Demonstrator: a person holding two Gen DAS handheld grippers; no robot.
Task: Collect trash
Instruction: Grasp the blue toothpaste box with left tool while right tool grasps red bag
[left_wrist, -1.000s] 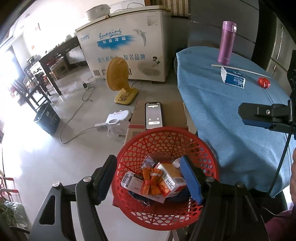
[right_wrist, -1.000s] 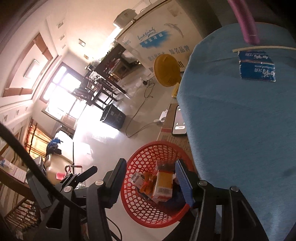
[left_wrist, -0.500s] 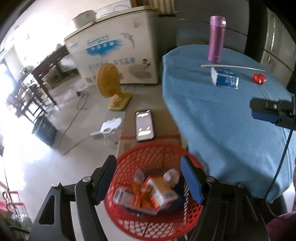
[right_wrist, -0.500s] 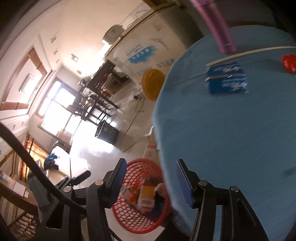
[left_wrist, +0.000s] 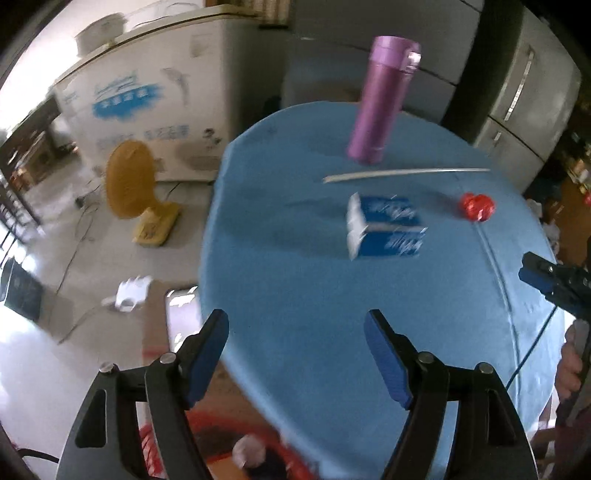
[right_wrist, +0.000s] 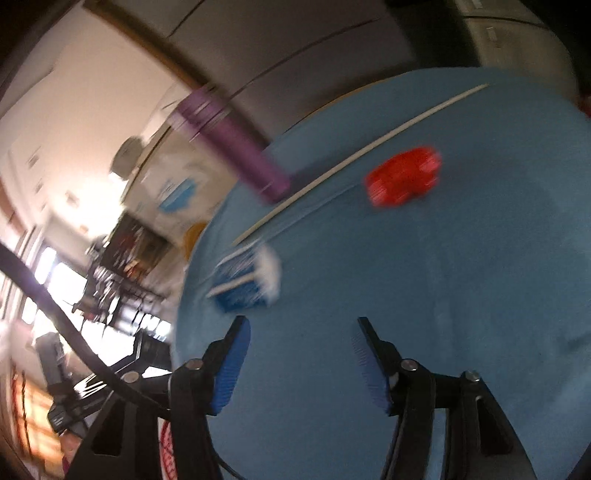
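A blue carton (left_wrist: 384, 230) lies on its side near the middle of the table (left_wrist: 295, 288), which wears a blue cloth. To the carton's right, apart from it, sits a crumpled red wrapper (left_wrist: 476, 206). Beyond both, a long pale stick (left_wrist: 402, 173) lies flat across the cloth, and a purple flask (left_wrist: 380, 103) stands upright just behind the stick.

From the right wrist camera, blurred, the red wrapper (right_wrist: 404, 177) sits ahead of the right gripper (right_wrist: 301, 360), the carton (right_wrist: 243, 284) lies off to its left, and the stick (right_wrist: 354, 158) and flask (right_wrist: 236, 158) lie further back.

The left gripper (left_wrist: 295, 354) hovers over the near part of the cloth with its jaws spread wide and nothing between them. The right gripper is likewise spread and empty above the cloth.

At the bottom edge of the left view, below the table's rim, shows part of a red basket (left_wrist: 147, 439) with something pale inside, too blurred to identify. On the floor to the left stand a yellow fan (left_wrist: 129, 184) and a white chest freezer (left_wrist: 147, 107).
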